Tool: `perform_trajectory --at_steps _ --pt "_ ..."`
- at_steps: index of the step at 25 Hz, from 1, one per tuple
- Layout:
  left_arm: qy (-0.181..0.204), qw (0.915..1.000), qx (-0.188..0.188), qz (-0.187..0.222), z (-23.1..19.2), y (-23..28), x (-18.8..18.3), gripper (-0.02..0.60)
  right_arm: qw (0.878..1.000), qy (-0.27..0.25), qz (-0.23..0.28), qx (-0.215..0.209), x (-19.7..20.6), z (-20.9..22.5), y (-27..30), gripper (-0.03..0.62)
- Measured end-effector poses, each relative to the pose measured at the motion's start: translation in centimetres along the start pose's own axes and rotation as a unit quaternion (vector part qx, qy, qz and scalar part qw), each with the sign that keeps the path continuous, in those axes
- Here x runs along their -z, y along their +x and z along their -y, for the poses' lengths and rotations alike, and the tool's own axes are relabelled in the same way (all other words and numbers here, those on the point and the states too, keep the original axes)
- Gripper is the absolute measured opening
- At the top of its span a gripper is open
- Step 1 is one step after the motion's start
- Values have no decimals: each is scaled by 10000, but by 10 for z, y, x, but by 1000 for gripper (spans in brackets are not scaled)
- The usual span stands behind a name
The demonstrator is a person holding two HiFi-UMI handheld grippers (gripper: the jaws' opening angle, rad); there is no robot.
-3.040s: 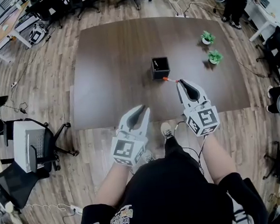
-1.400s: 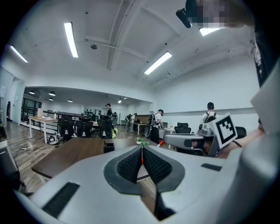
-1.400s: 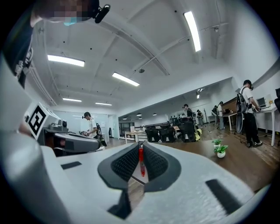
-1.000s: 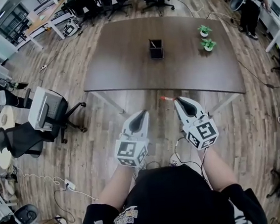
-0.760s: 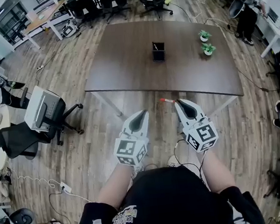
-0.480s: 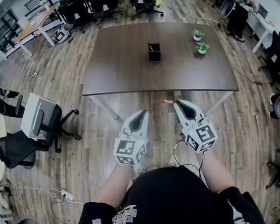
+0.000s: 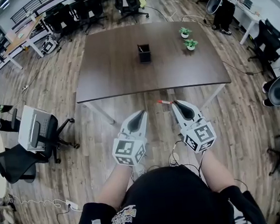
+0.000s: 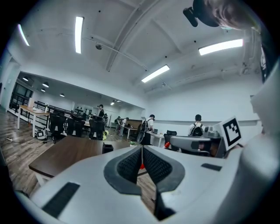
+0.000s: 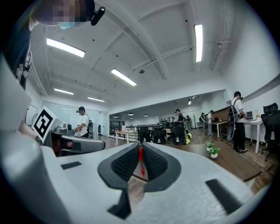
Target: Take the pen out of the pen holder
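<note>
pen [image 7: 164, 102] clamped in level right gripper [image 7: 175, 102].

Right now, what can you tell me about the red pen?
The pen is thin and red, plastic by its look. The right hand-held gripper pinches it between its dark ribbed pads, and one end sticks out sideways past the tips. It hangs in the air over the wooden floor, clear of the table and out of the black pen holder.

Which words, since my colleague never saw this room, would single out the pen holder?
Find the large dark table in the room's middle. Near its centre stands the pen holder: black, square and open-topped, unlike the green potted plants to its right.
</note>
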State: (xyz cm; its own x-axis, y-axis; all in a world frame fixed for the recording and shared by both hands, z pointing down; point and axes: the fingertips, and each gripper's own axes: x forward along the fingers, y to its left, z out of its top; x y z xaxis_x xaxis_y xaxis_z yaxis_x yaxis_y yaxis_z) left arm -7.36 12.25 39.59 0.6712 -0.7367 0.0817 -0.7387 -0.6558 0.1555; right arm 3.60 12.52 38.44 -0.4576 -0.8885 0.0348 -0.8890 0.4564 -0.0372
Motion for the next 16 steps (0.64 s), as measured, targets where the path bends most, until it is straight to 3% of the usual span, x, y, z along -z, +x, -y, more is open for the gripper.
perform_trajectory --at_steps 16 --pt "40 10000 -45 2 10 1 -3 11 10000 55 55 -41 -1 6 -7 32"
